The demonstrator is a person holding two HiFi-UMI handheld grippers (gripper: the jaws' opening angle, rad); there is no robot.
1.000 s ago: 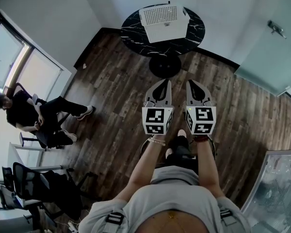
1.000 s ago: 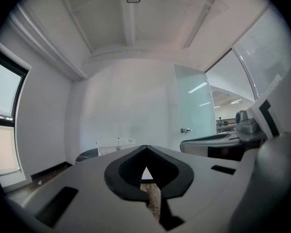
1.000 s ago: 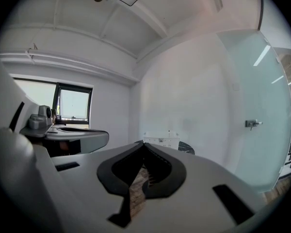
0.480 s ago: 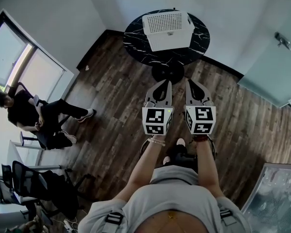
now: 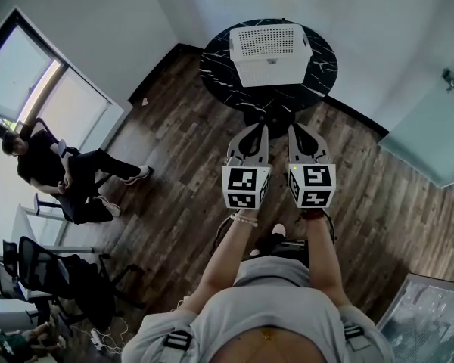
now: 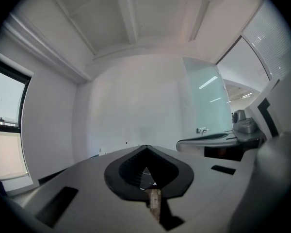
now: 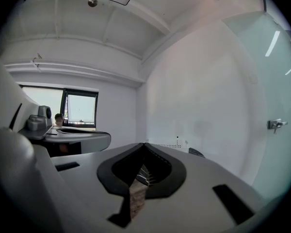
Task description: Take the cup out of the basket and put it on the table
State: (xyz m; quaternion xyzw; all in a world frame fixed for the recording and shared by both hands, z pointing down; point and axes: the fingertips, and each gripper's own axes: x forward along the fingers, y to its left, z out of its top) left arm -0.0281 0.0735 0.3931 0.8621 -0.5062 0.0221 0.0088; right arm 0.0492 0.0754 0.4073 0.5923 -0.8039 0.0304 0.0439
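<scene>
A white perforated basket (image 5: 270,51) stands on a round black marble table (image 5: 216,65) at the top of the head view. Its inside is hidden, and no cup shows in any view. My left gripper (image 5: 256,130) and right gripper (image 5: 295,130) are held side by side over the wooden floor, short of the table, pointing toward it. Both are shut with nothing between the jaws. The left gripper view shows its jaws (image 6: 145,147) meeting against a bare white wall. In the right gripper view the jaws (image 7: 144,144) meet just below the basket's rim (image 7: 169,145).
A person sits on a chair (image 5: 54,174) by the window at the left. An office chair (image 5: 49,280) stands at the lower left. A frosted glass door (image 5: 431,119) is at the right, and a clear panel (image 5: 431,325) lies at the lower right. Wooden floor (image 5: 174,172) surrounds the table.
The table and basket have shifted lower and to the right in the head view as I come closer. Both grippers stay shut, side by side.
</scene>
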